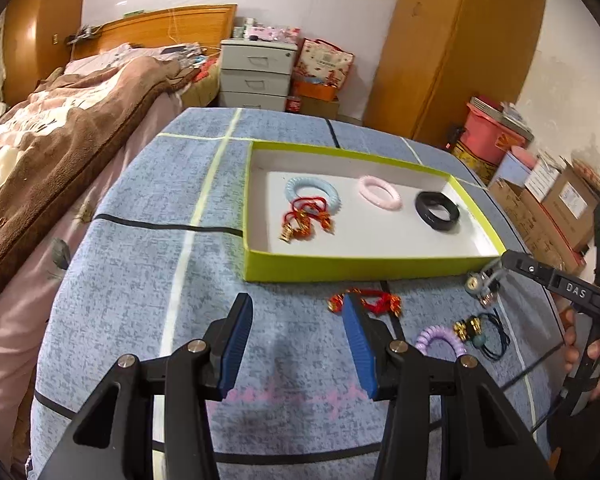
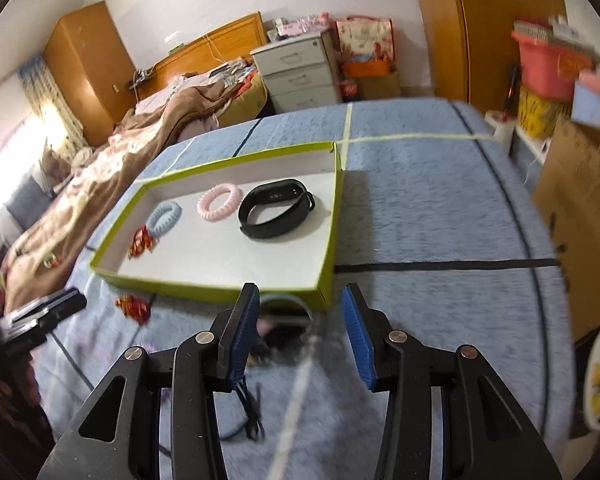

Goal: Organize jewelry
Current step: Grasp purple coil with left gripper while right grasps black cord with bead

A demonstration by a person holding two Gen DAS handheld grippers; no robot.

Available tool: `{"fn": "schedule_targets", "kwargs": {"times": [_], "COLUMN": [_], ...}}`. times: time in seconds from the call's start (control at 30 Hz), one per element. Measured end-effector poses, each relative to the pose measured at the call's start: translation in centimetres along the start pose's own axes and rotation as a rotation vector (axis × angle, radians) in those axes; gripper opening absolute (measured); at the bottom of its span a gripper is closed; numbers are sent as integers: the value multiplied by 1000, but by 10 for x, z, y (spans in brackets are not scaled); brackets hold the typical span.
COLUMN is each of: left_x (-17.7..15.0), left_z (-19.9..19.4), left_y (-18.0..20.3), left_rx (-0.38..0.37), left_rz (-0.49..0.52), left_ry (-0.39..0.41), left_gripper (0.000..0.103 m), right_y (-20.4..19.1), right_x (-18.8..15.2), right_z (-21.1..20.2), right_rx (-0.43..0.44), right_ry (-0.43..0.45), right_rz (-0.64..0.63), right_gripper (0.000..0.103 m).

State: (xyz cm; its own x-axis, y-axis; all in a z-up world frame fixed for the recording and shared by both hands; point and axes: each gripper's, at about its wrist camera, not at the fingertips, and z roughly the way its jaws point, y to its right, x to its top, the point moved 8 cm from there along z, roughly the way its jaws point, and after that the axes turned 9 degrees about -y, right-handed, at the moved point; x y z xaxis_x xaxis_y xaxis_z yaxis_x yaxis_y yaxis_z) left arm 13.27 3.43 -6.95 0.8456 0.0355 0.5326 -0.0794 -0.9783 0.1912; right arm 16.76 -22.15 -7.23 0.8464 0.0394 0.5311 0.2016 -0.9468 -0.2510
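Note:
A lime-green box (image 1: 340, 268) with a white floor holds a blue spiral tie (image 1: 312, 192), a red-and-gold charm (image 1: 306, 220), a pink spiral tie (image 1: 380, 192) and a black wristband (image 1: 438, 210). In front of the box lie a red charm bracelet (image 1: 366, 302), a purple spiral tie (image 1: 440, 340), a dark cord with gold beads (image 1: 476, 330) and a small clear-beaded piece (image 1: 482, 286). My left gripper (image 1: 298, 344) is open above the cloth, with nothing between its pads. My right gripper (image 2: 300, 336) is open over a blurred ring-shaped piece (image 2: 286, 308) by the box wall (image 2: 220, 292), without touching it.
The table wears a blue cloth (image 1: 140, 260) with pale and black lines. A bed (image 1: 40, 140) lies close on the left. Cardboard boxes (image 1: 560, 208) and a pink bin (image 1: 488, 136) stand at the right. A hand (image 1: 580, 352) holds the right gripper's handle.

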Motion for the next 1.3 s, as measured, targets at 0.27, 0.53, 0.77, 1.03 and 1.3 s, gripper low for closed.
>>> {"fn": "schedule_targets", "kwargs": {"times": [0.27,0.53,0.77,1.03,1.3], "left_x": [-14,-22,-23,-27,-30], "left_z": [6,8,10,19,23], "left_y": [26,38,42,56,67], "left_rx": [-71,-85,-77,-85,-99], "left_rz": [41,57,66,100,122], "left_ry": [-38,-56,-68,-102,-117], "left_gripper": [49,49,49,49,49], "right_y": [-25,-41,-48,-51,-45], "right_x": [-35,-47,-50,-53,-53], "right_z": [-1,18,23,21,3], "right_rx": [18,20,-16,-42,-50], "right_ry": [-71,-132,-141,-139,-79], "right_rz": [-151,-221,-280,-312,-289], "right_gripper": [45,45,41,6,3]}}
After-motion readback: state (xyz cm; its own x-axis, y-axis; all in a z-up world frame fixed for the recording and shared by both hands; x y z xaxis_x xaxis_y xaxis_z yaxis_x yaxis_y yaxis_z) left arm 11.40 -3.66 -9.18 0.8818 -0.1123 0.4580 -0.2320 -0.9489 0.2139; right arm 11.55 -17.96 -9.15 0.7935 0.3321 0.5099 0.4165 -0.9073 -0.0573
